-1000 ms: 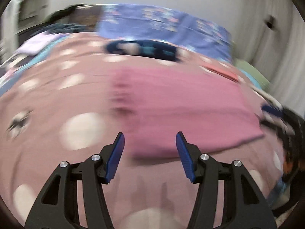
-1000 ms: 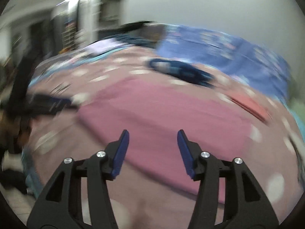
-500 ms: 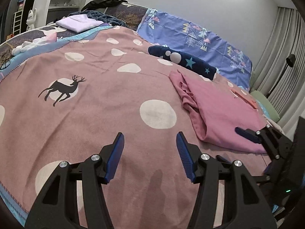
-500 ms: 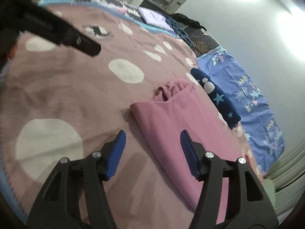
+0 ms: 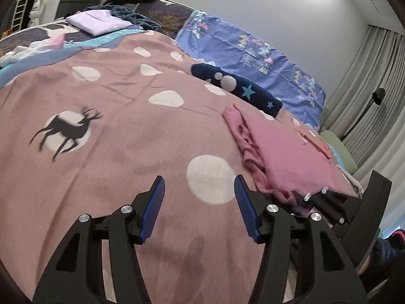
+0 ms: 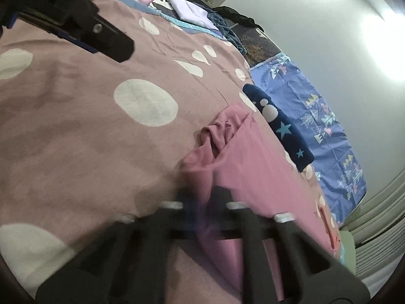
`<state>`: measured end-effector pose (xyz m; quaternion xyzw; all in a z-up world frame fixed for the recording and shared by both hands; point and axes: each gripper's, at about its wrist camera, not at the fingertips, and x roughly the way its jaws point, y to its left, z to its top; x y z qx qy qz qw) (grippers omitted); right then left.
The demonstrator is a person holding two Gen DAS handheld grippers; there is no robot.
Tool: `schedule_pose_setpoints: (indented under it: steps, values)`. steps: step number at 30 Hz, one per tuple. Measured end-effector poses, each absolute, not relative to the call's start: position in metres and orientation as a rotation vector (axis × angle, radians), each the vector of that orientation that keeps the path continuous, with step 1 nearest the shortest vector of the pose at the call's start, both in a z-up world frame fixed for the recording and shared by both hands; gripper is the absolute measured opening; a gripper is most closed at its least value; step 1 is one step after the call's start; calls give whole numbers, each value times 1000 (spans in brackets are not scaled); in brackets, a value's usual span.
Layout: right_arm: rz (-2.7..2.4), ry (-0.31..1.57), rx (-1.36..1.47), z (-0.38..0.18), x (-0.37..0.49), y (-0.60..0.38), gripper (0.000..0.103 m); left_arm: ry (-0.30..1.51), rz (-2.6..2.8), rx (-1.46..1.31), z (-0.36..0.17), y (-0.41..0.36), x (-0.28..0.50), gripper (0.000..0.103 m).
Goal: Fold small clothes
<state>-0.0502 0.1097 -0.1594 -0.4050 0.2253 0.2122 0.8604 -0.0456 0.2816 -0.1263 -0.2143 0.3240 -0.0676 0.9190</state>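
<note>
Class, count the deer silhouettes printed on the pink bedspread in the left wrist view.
1: the deer silhouette sits at the left of the bedspread, inside a white dot. Others may lie out of view.

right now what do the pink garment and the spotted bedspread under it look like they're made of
Pink garment: soft matte knit, probably cotton jersey; its edge bunches into limp rolls. Spotted bedspread: thin woven cloth, matte, maybe cotton or a blend; it shows shallow creases and printed white dots.

Blurry tool and hidden cloth

The right tool (image 6: 202,202) is smeared by blur, so its tips are hard to see. The near corner of the pink cloth (image 6: 253,177) hides behind them. In the left view, the left tool (image 5: 200,202) covers part of the right tool.
</note>
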Motion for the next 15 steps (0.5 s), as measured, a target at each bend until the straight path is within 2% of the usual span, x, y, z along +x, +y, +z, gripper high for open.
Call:
schedule_pose_setpoints:
  steps: [3, 5, 6, 7, 8, 12, 15]
  values:
    - [473, 443, -746, -138, -50, 96, 5, 676, -231, -459, -125, 276, -24, 57]
    - [523, 486, -706, -133, -44, 89, 7, 691, -288, -482, -127, 271, -10, 57]
    - [595, 549, -685, -133, -42, 87, 14, 702, -317, -491, -129, 268, -2, 56]
    - [643, 583, -667, -133, -43, 85, 28, 720, -341, -500, -132, 264, 9, 55]
    - [688, 604, -643, -130, -45, 82, 32, 733, -352, -502, -134, 260, 15, 50]
    - [710, 577, -550, -94, -32, 56, 33, 775, -393, -482, -140, 246, 35, 41]
    - [621, 593, -452, -60, 19, 36, 25, 789, -427, -459, -141, 238, 44, 41]
